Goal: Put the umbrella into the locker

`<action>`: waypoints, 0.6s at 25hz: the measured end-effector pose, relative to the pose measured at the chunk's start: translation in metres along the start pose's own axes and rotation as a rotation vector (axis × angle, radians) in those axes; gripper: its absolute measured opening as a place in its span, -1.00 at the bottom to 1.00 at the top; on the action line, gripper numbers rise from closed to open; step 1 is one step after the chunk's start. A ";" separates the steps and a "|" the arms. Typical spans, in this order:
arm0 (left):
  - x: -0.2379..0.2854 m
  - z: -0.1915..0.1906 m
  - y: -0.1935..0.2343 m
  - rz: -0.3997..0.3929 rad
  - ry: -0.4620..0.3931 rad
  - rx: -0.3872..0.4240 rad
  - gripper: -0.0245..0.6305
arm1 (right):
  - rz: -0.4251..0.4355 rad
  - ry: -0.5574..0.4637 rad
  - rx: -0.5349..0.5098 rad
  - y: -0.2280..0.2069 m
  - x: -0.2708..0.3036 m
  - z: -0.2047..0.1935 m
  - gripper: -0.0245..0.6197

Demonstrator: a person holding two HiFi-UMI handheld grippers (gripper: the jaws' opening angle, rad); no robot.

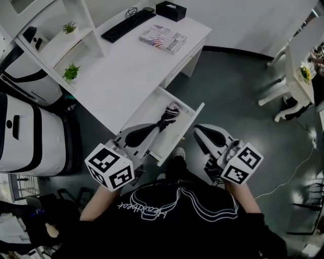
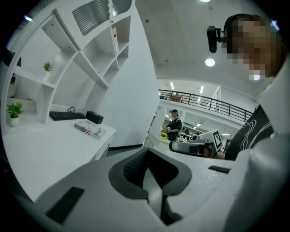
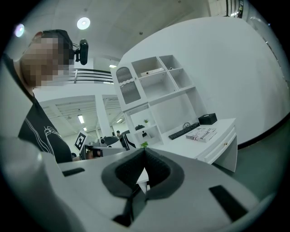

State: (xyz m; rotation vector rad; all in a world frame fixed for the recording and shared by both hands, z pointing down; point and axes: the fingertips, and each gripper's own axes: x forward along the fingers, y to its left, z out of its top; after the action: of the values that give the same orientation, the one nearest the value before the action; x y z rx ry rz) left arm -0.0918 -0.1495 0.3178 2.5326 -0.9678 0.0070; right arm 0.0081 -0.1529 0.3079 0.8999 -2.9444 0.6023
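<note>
A folded black-and-white umbrella (image 1: 167, 117) lies inside the open white drawer (image 1: 188, 127) that sticks out from the desk's near side. My left gripper (image 1: 153, 130) hovers over the drawer's near end, just short of the umbrella, with its jaws shut and nothing between them (image 2: 147, 152). To the right of the drawer, over the floor, my right gripper (image 1: 197, 132) is also shut and holds nothing (image 3: 144, 152). Both point roughly level, away from the person's body. Each gripper shows in the other's view: the right gripper (image 2: 192, 147) and the left gripper (image 3: 97, 149).
The white desk (image 1: 129, 71) carries a keyboard (image 1: 127, 25), a book (image 1: 163, 38) and a black box (image 1: 171, 10). Shelves with small plants (image 1: 71, 72) stand at the left, beside a white machine (image 1: 30, 134). White furniture (image 1: 293, 76) and a floor cable (image 1: 291, 172) are at the right.
</note>
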 end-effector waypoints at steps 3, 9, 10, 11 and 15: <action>-0.002 -0.003 -0.001 0.003 0.000 -0.003 -0.91 | 0.000 0.010 0.010 0.002 0.001 -0.004 -0.91; 0.001 -0.009 0.006 0.008 0.000 -0.033 -0.91 | 0.005 0.028 0.023 -0.002 0.008 -0.010 -0.91; 0.001 -0.010 0.007 0.009 0.001 -0.039 -0.91 | 0.006 0.032 0.024 -0.003 0.010 -0.010 -0.91; 0.002 -0.011 0.009 0.009 0.002 -0.045 -0.91 | 0.007 0.036 0.025 -0.003 0.011 -0.011 -0.91; 0.007 -0.011 0.011 0.006 0.005 -0.061 -0.91 | 0.008 0.042 0.027 -0.009 0.013 -0.010 -0.91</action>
State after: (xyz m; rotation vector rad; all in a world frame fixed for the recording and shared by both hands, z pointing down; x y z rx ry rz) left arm -0.0920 -0.1574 0.3332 2.4733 -0.9598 -0.0142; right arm 0.0008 -0.1630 0.3215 0.8668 -2.9113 0.6548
